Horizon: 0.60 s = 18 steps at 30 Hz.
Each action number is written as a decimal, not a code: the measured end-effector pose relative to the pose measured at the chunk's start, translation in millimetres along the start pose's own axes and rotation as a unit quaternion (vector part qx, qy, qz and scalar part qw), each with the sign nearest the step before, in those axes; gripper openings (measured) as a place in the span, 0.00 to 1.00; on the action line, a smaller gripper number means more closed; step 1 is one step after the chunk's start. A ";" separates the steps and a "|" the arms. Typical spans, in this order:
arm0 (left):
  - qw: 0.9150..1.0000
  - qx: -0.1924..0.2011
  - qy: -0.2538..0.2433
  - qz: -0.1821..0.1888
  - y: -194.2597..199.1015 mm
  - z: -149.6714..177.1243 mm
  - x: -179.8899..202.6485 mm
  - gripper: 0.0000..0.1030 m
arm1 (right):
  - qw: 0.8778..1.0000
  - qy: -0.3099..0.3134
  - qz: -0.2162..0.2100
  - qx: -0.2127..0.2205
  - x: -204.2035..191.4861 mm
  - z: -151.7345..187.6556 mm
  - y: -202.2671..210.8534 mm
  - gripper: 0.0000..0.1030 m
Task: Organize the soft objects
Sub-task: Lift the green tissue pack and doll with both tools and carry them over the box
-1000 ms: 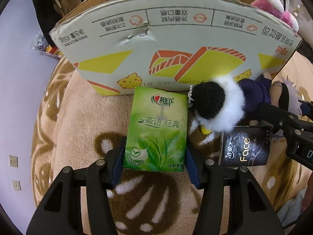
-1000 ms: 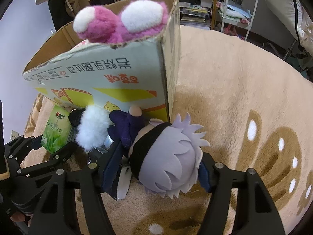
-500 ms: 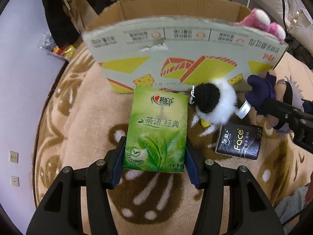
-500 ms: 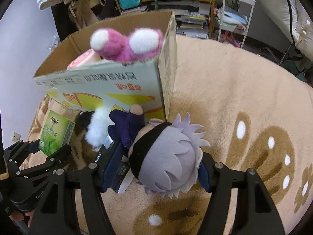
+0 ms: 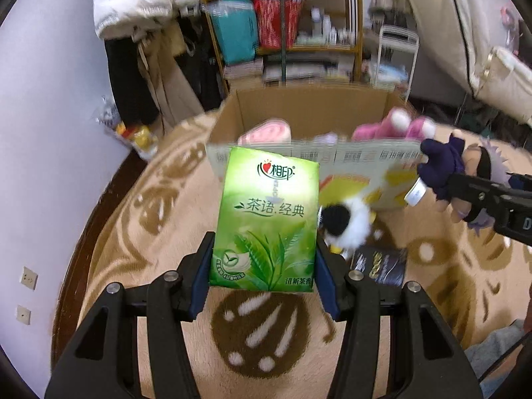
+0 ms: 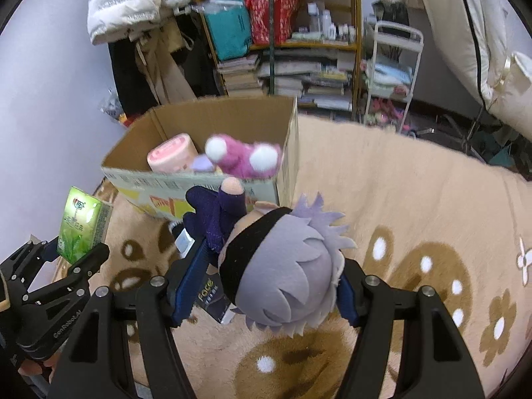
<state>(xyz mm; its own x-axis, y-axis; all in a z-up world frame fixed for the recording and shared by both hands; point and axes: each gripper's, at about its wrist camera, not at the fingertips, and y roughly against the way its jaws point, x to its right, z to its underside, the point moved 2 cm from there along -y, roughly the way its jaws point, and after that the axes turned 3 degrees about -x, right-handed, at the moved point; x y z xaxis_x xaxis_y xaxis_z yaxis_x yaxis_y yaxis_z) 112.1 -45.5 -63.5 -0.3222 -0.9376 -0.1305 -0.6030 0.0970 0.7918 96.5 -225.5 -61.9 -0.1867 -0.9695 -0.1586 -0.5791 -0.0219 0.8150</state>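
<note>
My left gripper is shut on a green tissue pack and holds it in the air in front of the open cardboard box. My right gripper is shut on a grey-haired plush doll in a dark blue outfit, lifted above the rug near the box. The box holds a pink roll and a pink plush. A black-and-white fluffy plush and a black tissue pack lie on the rug before the box.
A beige patterned rug covers the floor. Behind the box stand a crowded bookshelf, hanging coats and a white trolley. A lavender wall is at the left.
Both grippers have risen with their loads. The box's open top and contents have come into view, and the room behind it now shows.
</note>
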 end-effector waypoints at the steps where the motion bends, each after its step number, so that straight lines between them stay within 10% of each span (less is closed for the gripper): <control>1: 1.000 0.014 0.000 -0.001 5.0 -1.9 -0.7 0.52 | 1.000 0.002 0.002 0.015 -0.4 -0.4 5.6 0.70; 18: 0.987 0.158 0.010 -0.030 54.1 -47.2 -25.8 0.52 | 0.984 0.037 -0.005 0.176 -17.3 -31.8 65.3 0.70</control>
<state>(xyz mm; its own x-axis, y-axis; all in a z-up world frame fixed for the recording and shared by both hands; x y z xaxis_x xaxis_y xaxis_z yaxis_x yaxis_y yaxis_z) 122.3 -31.9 10.9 -0.2670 -0.9509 -0.1565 -0.8192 0.1384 0.5565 87.1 -217.9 11.8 -0.1275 -0.9853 -0.1141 -0.8225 0.0408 0.5672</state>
